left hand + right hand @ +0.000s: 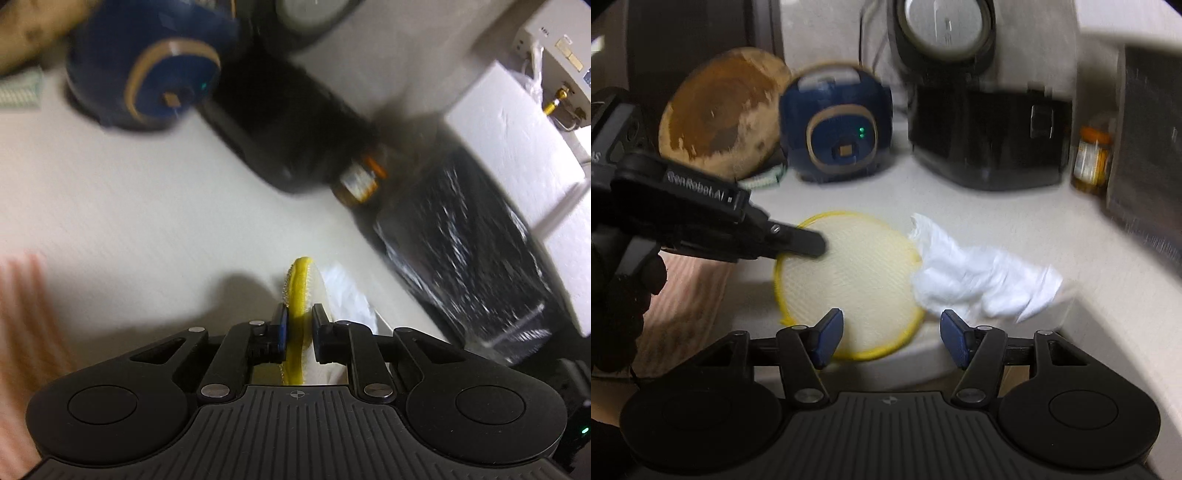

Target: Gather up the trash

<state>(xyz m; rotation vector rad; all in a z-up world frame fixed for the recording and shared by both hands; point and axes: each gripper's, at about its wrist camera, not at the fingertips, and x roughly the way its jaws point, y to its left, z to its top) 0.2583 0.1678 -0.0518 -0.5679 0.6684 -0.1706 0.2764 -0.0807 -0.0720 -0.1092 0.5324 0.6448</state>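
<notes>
A round pale mesh disc with a yellow rim (300, 284) stands edge-on between the blue pads of my left gripper (298, 325), which is shut on its rim. From the right wrist view the same disc (857, 273) faces me flat over the white counter. The left gripper (809, 246) pinches its left edge, held by a black-gloved hand (620, 295). A crumpled white tissue (975, 280) lies on the counter against the disc's right side, also seen as white tissue (349, 295). My right gripper (892, 336) is open just in front of the disc, holding nothing.
At the back of the counter stand a blue round appliance (838, 129), a black appliance (990, 136), an orange-lidded jar (1091, 162) and a leaning round wooden board (720, 114). A black bin bag (461, 251) hangs at the right. A striped cloth (683, 295) lies at the left.
</notes>
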